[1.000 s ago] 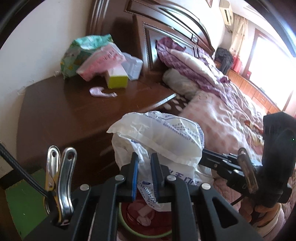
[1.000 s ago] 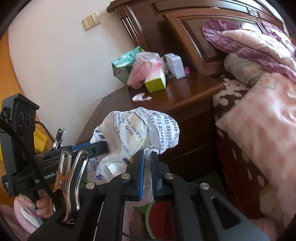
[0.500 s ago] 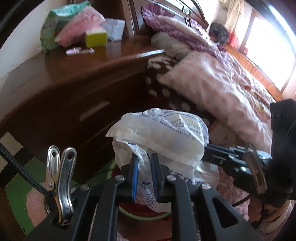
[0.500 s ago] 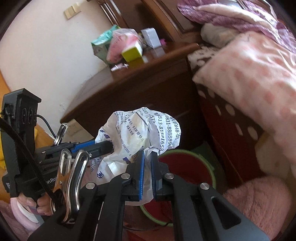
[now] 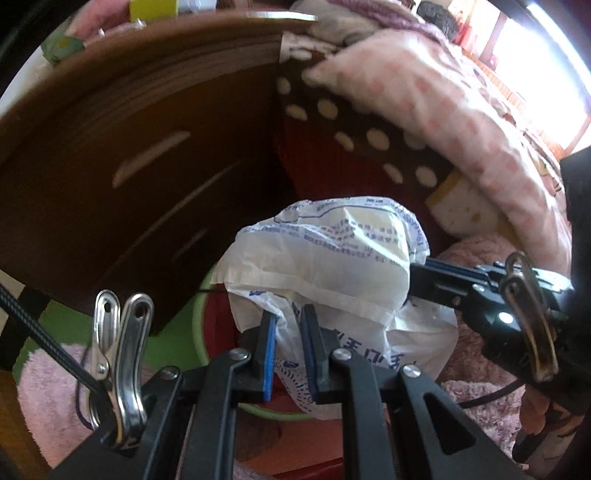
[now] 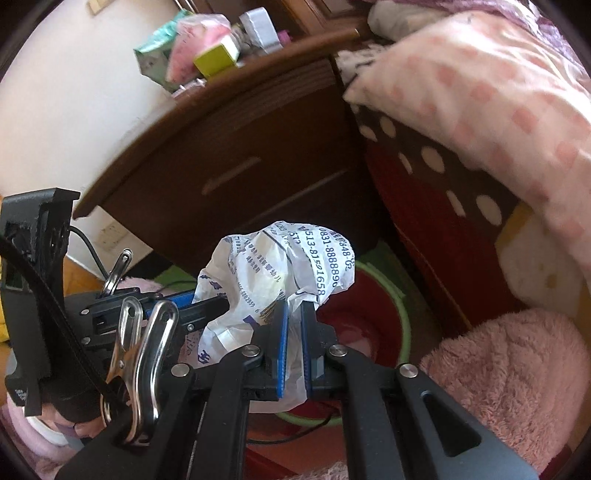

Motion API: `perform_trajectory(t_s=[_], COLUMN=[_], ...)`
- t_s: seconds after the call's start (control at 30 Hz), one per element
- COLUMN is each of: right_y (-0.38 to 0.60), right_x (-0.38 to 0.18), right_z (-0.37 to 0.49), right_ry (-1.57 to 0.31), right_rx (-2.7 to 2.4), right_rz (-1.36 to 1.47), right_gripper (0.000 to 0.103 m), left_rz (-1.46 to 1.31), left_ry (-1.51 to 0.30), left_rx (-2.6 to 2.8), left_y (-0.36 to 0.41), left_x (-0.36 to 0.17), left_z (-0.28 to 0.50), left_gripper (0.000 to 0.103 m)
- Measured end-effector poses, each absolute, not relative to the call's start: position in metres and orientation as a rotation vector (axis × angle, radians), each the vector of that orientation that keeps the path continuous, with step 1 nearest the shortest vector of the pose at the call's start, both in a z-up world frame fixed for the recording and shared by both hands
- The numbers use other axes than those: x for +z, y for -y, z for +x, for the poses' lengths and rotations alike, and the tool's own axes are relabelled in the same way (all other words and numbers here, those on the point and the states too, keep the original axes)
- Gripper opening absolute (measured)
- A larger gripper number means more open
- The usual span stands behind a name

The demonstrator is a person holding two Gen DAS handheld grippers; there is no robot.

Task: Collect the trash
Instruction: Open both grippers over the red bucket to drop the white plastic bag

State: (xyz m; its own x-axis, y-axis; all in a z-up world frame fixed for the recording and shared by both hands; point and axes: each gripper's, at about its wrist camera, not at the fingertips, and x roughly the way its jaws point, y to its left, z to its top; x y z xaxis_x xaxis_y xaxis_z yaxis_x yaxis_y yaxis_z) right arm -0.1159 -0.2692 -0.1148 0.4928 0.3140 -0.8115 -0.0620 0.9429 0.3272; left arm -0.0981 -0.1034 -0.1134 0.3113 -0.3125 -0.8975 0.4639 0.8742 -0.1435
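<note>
You hold one crumpled white plastic bag (image 5: 332, 266) printed with blue text between both grippers. Your left gripper (image 5: 288, 332) has its blue-padded fingers drawn narrow, pinching a fold of the bag's lower edge. Your right gripper (image 6: 293, 325) is likewise nearly closed, clamped on a fold of the same bag (image 6: 280, 273).

The left wrist view shows your right gripper coming in from the right edge, its tips buried in the bag's side, with pink fuzzy fabric (image 5: 480, 369) behind it. It also shows the bag hanging just above a bin with a green rim and red inside (image 5: 197, 332), mostly hidden by the bag. The dark wooden nightstand (image 5: 129, 166) fills the left of this view, blurred, and little of what lies on top of it can be seen.

The right wrist view gives you what that one lacks: the bin's far rim and red interior (image 6: 402, 317) open to the right of the bag, and the clutter on the nightstand (image 6: 258, 155), a green packet (image 6: 151, 59), a pink packet (image 6: 192, 48), a yellow-green box (image 6: 216, 59) and a white box (image 6: 260, 27). Your left gripper enters from the left here, gripping the bag. A pink checked quilt (image 6: 498, 92) drapes over the bed at the right, with a pink fluffy mat (image 6: 509, 376) below.
</note>
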Motion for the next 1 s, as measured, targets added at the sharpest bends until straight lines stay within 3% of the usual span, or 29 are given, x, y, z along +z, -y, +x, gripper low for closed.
perform_trajectory(t_s=[0.67,0.83,1.0], right_y=[0.267,0.272,0.273], right_x=[-0.16,-0.164,-0.161], right_z=[-0.09,-0.088,-0.091], right_ry=[-1.179,-1.177,-1.163], right_rx=[0.163,0.152,0.162], right_rz=[0.286,0.327,0.334], right_gripper=[0.009,0.018,0.019], left_rz=[0.162,0.147,0.143], left_ry=[-1.294,-1.284,-1.271], left_rx=[-0.5,-0.498,-0.49], left_y=[0.118,0.116,0.113], left_x=[-0.169,-0.167,-0.163], left_z=[-0.076,-0.076,-0.079], left_gripper=[0.015,0.035,0.037])
